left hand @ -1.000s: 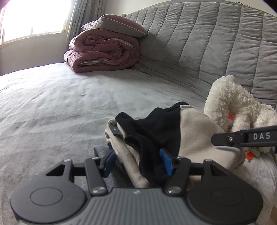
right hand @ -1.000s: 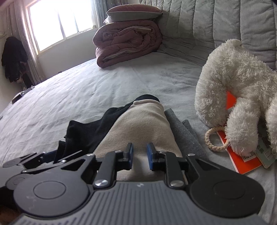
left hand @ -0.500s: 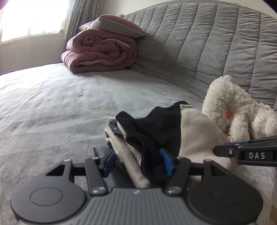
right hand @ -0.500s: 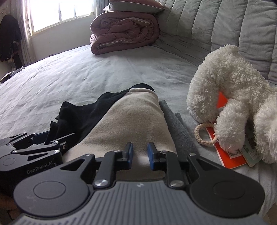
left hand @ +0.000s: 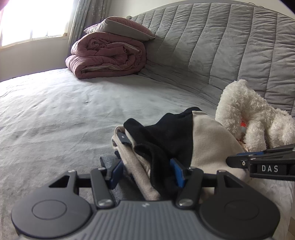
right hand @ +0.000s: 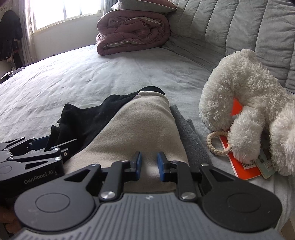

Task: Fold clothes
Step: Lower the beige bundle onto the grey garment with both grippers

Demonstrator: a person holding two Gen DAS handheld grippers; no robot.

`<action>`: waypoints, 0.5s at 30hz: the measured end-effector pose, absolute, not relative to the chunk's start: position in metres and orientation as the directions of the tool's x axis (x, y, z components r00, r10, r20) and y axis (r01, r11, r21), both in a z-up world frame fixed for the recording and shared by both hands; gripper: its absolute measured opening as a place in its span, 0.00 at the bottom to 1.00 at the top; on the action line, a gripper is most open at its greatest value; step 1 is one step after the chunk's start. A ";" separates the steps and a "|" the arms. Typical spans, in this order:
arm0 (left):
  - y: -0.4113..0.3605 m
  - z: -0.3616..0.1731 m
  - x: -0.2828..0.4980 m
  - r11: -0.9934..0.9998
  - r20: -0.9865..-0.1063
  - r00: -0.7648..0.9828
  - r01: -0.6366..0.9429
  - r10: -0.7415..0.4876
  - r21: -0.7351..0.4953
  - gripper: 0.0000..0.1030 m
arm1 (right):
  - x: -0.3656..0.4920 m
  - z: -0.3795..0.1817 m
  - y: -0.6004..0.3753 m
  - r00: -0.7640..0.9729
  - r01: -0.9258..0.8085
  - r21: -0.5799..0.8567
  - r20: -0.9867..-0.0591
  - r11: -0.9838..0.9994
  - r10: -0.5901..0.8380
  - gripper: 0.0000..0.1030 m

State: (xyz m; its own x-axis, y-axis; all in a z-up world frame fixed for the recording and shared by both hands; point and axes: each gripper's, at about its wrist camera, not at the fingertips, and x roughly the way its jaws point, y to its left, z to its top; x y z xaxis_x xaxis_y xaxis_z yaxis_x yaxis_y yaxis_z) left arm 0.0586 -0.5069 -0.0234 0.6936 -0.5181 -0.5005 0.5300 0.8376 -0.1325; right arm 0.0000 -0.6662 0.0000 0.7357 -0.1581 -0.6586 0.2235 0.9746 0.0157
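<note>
Little changed since a second ago on the left side: left gripper [left hand: 146,170] still clamped across the bunched edge of the beige-and-black garment [right hand: 143,129], blue fingers [left hand: 178,170] set wide with the thick cloth between them. In the left wrist view, right gripper [left hand: 237,158] now lower against the garment than before, its tip over the beige cloth rather than across the white plush toy [right hand: 245,92]. In the right wrist view, right gripper [right hand: 149,164] rolled a little, fingers [right hand: 137,163] close together with a narrow gap, over the near beige edge; hard to tell from this angle whether any cloth is pinched there. Garment lying folded on the grey bed [right hand: 92,77], on top of a dark grey cloth [right hand: 186,129] showing along its side toward the toy. Toy just beside the garment, toward the padded headboard [left hand: 230,46], resting on an orange booklet [right hand: 241,166], with a braided ring [right hand: 217,142] touching its paw. Far beyond the garment, a folded pink quilt [left hand: 108,55] with a pillow [left hand: 121,27] on top, below the window [right hand: 64,11]. Dark clothes [right hand: 9,35] hanging by the window.
</note>
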 end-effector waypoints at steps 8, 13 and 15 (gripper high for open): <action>-0.508 -0.023 0.058 0.841 -0.505 0.695 0.526 -0.512 -0.128 0.57 | 0.001 0.000 -0.664 0.733 0.228 0.005 -0.659 0.974 -0.168 0.23; -0.509 -0.022 0.058 0.842 -0.507 0.696 0.524 -0.508 -0.124 0.57 | 0.001 0.000 -0.664 0.733 0.232 0.004 -0.658 0.973 -0.172 0.23; -0.508 -0.022 0.058 0.843 -0.508 0.697 0.523 -0.506 -0.122 0.57 | 0.001 0.000 -0.664 0.734 0.234 0.005 -0.657 0.972 -0.173 0.23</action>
